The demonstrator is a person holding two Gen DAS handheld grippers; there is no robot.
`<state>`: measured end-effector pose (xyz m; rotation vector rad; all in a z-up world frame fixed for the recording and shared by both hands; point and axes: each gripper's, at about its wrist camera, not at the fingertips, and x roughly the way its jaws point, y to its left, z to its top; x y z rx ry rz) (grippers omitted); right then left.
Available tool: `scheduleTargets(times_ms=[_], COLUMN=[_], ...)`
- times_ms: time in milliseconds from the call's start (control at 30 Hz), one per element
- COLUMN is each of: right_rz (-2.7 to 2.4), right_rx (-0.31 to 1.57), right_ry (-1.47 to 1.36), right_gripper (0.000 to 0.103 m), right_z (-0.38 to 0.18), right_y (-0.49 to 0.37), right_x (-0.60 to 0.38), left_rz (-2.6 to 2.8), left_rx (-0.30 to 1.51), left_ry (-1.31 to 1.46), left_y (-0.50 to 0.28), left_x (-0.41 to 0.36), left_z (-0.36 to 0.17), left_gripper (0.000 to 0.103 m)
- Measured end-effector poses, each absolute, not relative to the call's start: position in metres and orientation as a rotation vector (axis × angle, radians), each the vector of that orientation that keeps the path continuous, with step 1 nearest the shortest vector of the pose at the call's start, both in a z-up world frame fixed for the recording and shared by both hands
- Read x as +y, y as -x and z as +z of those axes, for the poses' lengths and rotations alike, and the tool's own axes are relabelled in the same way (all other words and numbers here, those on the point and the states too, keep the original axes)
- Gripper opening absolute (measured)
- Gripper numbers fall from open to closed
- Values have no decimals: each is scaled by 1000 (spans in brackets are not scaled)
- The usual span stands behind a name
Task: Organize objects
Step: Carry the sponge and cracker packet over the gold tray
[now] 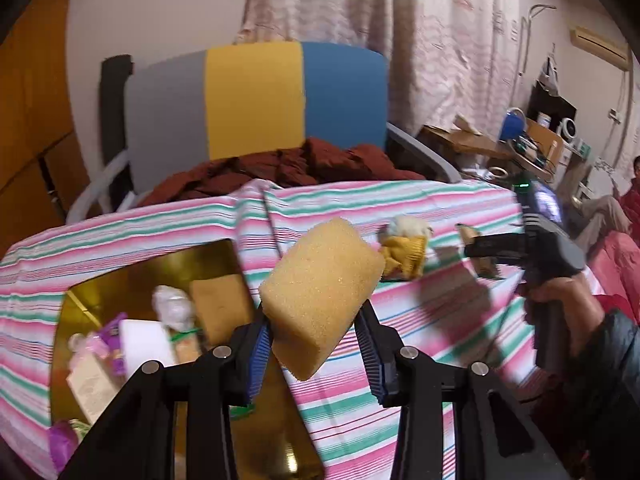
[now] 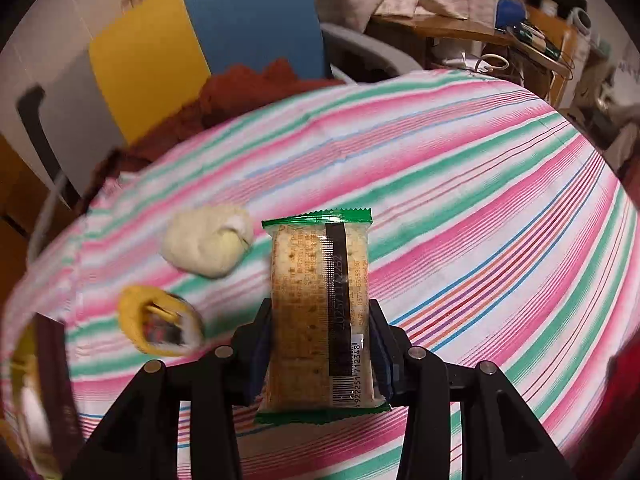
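Sponge (image 1: pixel 320 292) held; cracker packet (image 2: pixel 322 316) held.

Sponge and cracker packet both up off the striped cloth, more pieces waiting below.

The yellow sponge (image 1: pixel 320 296), a porous block, hangs tilted between the left gripper (image 1: pixel 314 354) pads above the gold box (image 1: pixel 104 280), where a second sponge, a white block and small packets lie jumbled. The cracker packet (image 2: pixel 322 316), clear with green crimped ends and a barcode, stands upright in the right gripper (image 2: pixel 320 354). On the cloth lie a cream rolled bundle (image 2: pixel 206 242) and a yellow rolled bundle (image 2: pixel 160 320), near each other.
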<state>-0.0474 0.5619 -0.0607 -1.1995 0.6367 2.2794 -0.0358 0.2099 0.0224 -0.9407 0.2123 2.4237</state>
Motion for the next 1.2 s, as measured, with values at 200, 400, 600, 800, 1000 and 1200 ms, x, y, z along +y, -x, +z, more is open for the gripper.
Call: scheduleTargets(times_ms=[200, 400, 600, 800, 1000, 1200], right_rz=[2436, 2608, 2825, 2994, 3068, 3067], right_rx=[791, 730, 643, 570, 494, 414], right_ry=[1108, 1099, 1141, 1239, 1391, 1460], right_gripper=[44, 44, 44, 44, 44, 46], right_z=[-35, -1, 25, 28, 13, 6], right_y=[35, 29, 28, 36, 49, 68], right_x=[545, 494, 413, 333, 267, 236], left_rz=[2492, 2535, 2568, 2648, 2654, 2702], left_rx=[195, 135, 26, -107, -262, -252], left_ry=[933, 969, 1012, 1048, 1079, 1054], left_y=[38, 41, 47, 54, 68, 93], left_x=[178, 150, 108, 51, 15, 14], left_z=[25, 18, 11, 10, 11, 16], left_gripper=[41, 41, 41, 41, 41, 45])
